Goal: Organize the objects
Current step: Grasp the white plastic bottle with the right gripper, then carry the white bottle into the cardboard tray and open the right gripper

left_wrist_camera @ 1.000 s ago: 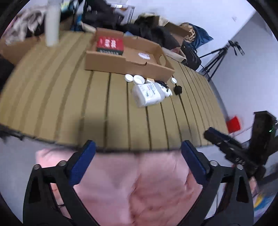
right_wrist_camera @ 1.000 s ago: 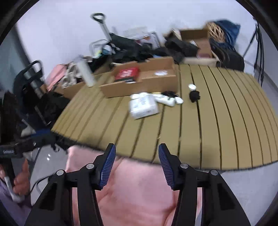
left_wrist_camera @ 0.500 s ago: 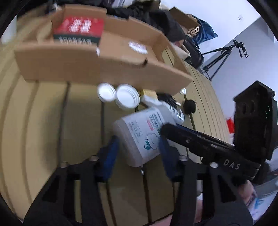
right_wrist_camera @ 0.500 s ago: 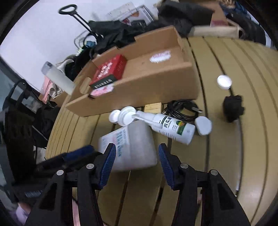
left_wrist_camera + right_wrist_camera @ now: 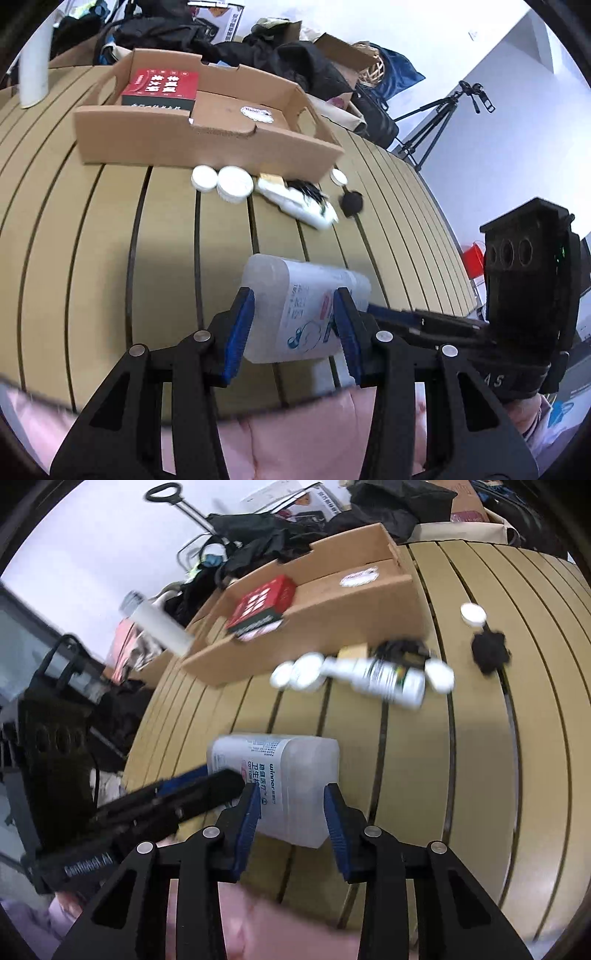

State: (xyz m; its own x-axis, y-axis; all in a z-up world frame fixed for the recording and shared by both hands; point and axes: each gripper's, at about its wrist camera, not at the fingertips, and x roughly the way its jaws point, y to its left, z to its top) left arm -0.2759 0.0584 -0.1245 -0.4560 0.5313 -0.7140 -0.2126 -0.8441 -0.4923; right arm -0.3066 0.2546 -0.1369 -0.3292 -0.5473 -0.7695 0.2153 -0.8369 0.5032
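left tongs [image 5: 291, 325]: clamped on white plastic bottle [image 5: 295, 306] | right tongs [image 5: 291, 812]: closing on the same bottle, pads at its sides | bottle: between both tongs, over desk [image 5: 110, 240] | cardboard box [image 5: 207, 129]: beyond tongs

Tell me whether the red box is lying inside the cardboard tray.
Yes: in the left wrist view the red box lies on the floor of the open cardboard tray, at its left end.
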